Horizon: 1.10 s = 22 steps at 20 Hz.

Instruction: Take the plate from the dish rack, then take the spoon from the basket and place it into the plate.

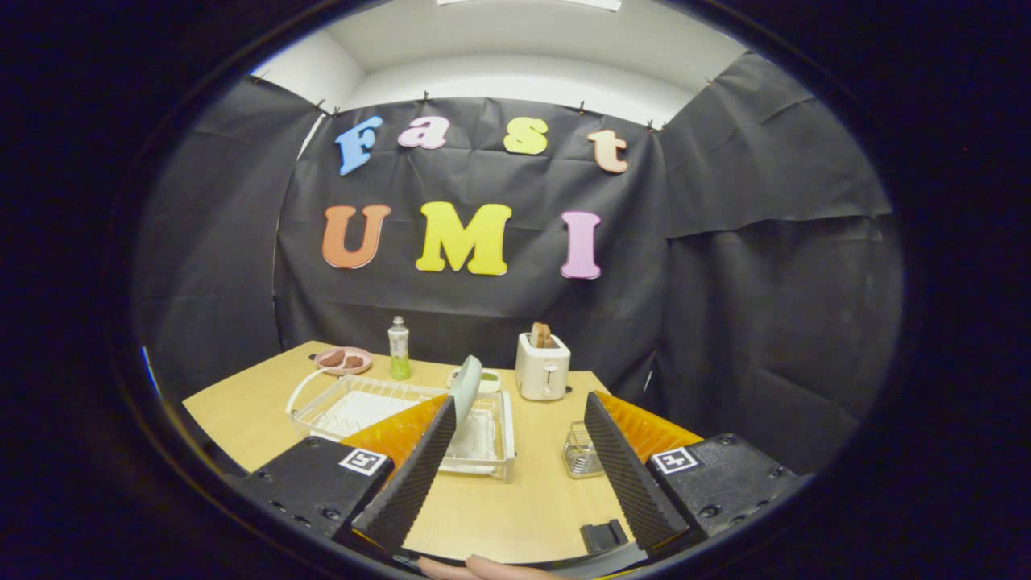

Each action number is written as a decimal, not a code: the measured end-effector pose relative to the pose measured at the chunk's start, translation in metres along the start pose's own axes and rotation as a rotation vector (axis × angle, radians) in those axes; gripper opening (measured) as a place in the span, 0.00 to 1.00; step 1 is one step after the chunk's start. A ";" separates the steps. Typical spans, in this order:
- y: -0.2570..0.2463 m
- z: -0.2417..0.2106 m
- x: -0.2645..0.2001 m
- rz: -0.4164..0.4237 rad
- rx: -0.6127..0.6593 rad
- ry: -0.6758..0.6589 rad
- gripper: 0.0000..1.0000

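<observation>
While the gripper (515,459) hung wide and empty above the desk (491,507), the plate (466,388) stood on edge in the dish rack (322,407), just beyond its fingers. Item likely rigid, smooth, breakable; best pinched at the upper rim.

Tongs (519,411) agape (empty), plate (466,387) racked

Pale green plate (467,388) stands on edge, upright in clear dish rack (354,407) w/ white mat. Small wire basket (581,451) sits just right of rack on surface; spoon not discernible.
</observation>
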State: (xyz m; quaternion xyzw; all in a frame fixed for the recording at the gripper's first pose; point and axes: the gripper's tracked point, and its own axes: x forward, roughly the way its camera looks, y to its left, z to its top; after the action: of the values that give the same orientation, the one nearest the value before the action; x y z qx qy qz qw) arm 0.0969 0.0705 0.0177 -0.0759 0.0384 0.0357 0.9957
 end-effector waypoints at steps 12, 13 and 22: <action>0.054 0.014 0.184 0.030 -0.104 0.321 1.00; 0.052 0.016 0.195 0.024 -0.105 0.353 1.00; 0.048 0.000 0.239 -0.092 -0.242 0.749 0.68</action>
State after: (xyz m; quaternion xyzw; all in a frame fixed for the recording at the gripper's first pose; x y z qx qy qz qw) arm 0.3313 0.1335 -0.0086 -0.2022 0.3910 -0.0351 0.8972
